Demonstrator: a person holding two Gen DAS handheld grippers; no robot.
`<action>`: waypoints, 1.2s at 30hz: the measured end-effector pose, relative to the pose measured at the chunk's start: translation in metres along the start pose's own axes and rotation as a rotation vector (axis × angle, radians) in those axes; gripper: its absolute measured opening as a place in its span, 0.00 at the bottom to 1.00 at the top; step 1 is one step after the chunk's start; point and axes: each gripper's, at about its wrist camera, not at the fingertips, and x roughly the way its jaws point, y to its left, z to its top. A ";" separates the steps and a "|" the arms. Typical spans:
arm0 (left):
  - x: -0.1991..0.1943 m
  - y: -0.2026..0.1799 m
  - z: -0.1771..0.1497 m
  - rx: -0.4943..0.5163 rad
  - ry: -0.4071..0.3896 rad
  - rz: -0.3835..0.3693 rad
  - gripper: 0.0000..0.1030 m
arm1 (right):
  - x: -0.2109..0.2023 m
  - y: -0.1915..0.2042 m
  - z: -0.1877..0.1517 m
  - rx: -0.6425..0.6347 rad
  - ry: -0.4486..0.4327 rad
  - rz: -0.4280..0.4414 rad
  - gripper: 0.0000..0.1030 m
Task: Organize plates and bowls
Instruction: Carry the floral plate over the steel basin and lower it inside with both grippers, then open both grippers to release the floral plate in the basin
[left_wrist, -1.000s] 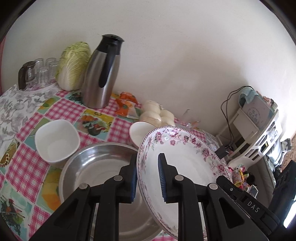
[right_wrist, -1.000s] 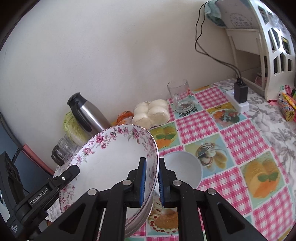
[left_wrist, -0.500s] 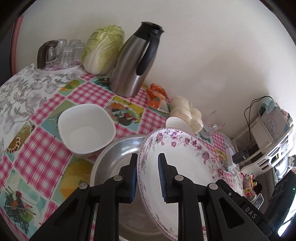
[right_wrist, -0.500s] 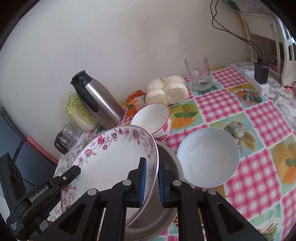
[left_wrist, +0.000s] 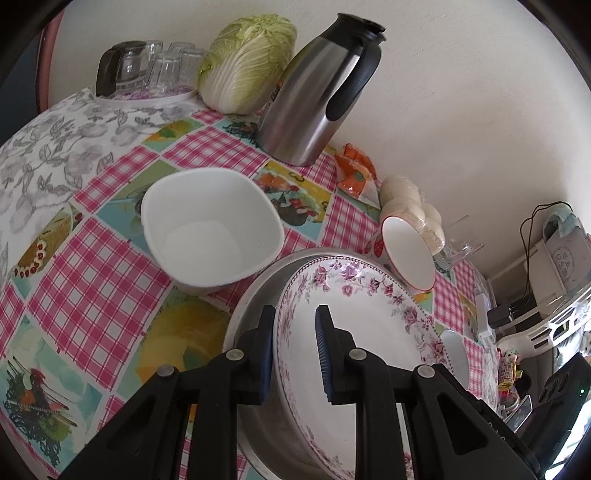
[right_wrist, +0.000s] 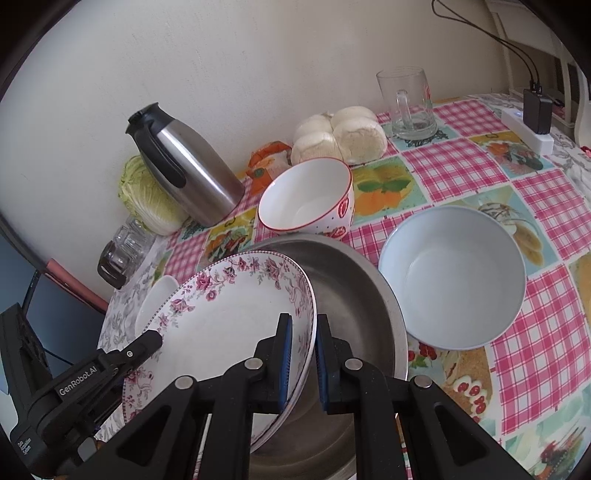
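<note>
left wrist view: looks along its own fingers, close over the floral plate, facing the wall and the thermos.
right wrist view: close at the plate's opposite rim, angled down across the tablecloth.
shared: plate, steel basin, thermos, red-rimmed bowl.

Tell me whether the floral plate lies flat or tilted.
Tilted: the pink-flowered white plate leans inside the steel basin, both tongs on its rim.
</note>
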 end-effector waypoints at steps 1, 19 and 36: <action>0.002 0.000 0.000 -0.002 0.005 0.002 0.20 | 0.002 -0.001 -0.001 0.000 0.006 -0.004 0.13; 0.035 -0.003 -0.011 0.031 0.094 0.118 0.21 | 0.023 -0.013 -0.005 0.006 0.061 -0.062 0.14; 0.039 -0.006 -0.012 0.052 0.077 0.182 0.22 | 0.024 -0.009 -0.005 -0.044 0.057 -0.081 0.15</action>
